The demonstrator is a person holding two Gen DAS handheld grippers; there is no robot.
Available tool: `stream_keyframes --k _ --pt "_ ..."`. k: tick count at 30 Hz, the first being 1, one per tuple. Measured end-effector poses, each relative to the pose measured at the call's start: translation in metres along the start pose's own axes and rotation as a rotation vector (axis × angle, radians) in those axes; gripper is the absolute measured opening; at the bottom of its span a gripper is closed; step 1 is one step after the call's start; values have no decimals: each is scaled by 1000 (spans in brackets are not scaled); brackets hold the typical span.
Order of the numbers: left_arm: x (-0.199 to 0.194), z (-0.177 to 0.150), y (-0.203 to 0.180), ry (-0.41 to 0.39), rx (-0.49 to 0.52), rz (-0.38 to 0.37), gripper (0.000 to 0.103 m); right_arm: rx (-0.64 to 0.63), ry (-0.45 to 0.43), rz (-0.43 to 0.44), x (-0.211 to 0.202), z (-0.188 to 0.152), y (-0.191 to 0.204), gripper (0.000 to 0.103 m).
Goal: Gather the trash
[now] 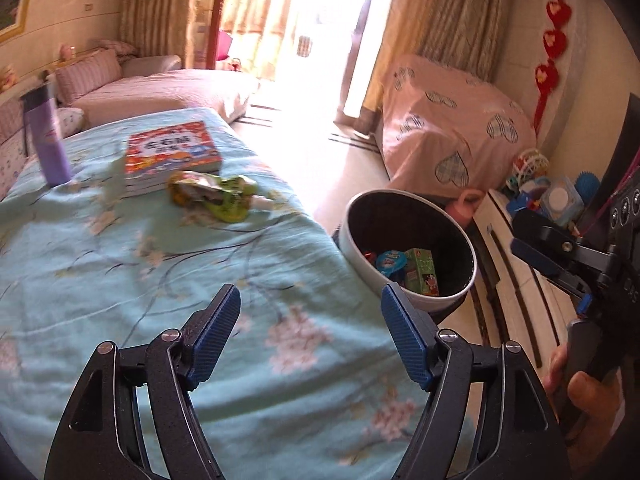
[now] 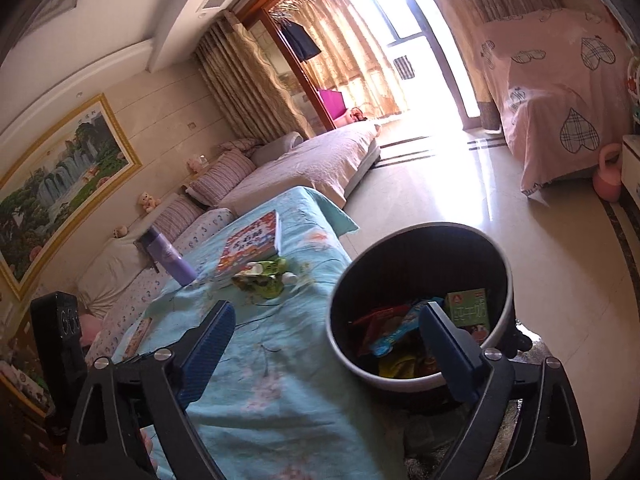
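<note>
A crumpled green and yellow wrapper (image 1: 214, 194) lies on the light blue floral cloth (image 1: 140, 280), in front of a colourful book (image 1: 172, 154). It also shows in the right wrist view (image 2: 262, 278). A round white bin (image 1: 362, 258) with a dark inside stands at the table's right edge, holding several wrappers and a green carton (image 1: 422, 272). In the right wrist view the bin (image 2: 420, 256) is close below. My left gripper (image 1: 310, 300) is open and empty above the cloth. My right gripper (image 2: 326, 318) is open and empty, over the bin's near rim.
A purple bottle (image 1: 46, 140) stands left of the book. A sofa with striped cushions (image 2: 224, 176) runs behind the table. A pink covered piece of furniture (image 1: 452, 136) and toys (image 1: 556, 196) stand at the right. The other gripper and a hand (image 1: 580, 384) show at the right.
</note>
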State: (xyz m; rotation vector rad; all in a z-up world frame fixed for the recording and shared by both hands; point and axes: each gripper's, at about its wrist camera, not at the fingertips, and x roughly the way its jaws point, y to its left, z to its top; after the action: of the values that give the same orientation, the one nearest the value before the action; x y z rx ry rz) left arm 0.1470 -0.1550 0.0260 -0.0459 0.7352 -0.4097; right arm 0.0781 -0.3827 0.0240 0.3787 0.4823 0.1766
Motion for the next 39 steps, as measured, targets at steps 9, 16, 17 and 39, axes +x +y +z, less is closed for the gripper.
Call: stream_keyframes --k 9,16,17,39 --pt "-74 -38 31 -202 -45 106 96 -111 -81 -29 -28 -37 57 103" --pt "-108 -79 42 -371 -32 255 103 -318 -231 -143 -51 -72 92 103" --pt "-109 -85 44 -376 -28 266 103 -329 -232 -149 -50 -79 92 103" --pt "-110 -124 58 -390 2 415 103 -307 -181 -152 -25 -126 84 103"
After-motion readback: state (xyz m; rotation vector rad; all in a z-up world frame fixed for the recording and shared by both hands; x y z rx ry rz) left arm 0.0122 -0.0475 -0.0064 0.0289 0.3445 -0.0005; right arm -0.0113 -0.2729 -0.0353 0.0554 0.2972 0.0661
